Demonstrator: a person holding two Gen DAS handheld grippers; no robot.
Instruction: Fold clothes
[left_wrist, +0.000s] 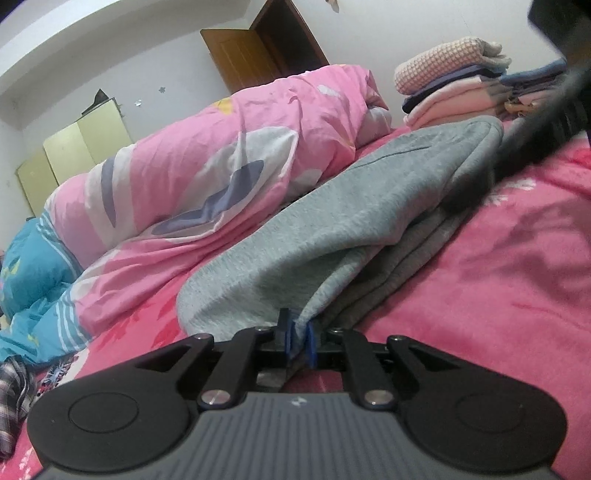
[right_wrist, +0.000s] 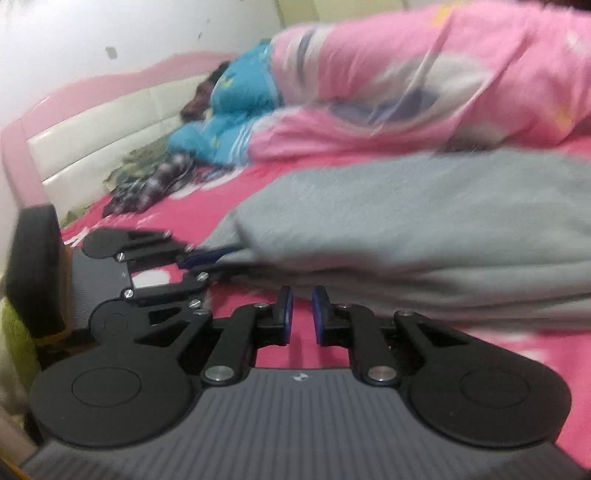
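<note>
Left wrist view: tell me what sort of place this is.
Most likely a bedroom: a bed with a pink sheet, a rolled pink duvet, a stack of folded clothes and a wardrobe against the wall.

Home bedroom, bed (left_wrist: 498, 266) in pink floral sheet filling the lower frame, pink quilt (left_wrist: 229, 155) lying bunched mid-left, padded headboard (right_wrist: 92, 125) showing upper left in right wrist view, wooden door (left_wrist: 243, 55) standing open top centre, wardrobe (left_wrist: 74, 151) sitting far left, folded laundry stack (left_wrist: 454, 85) sitting upper right
</note>
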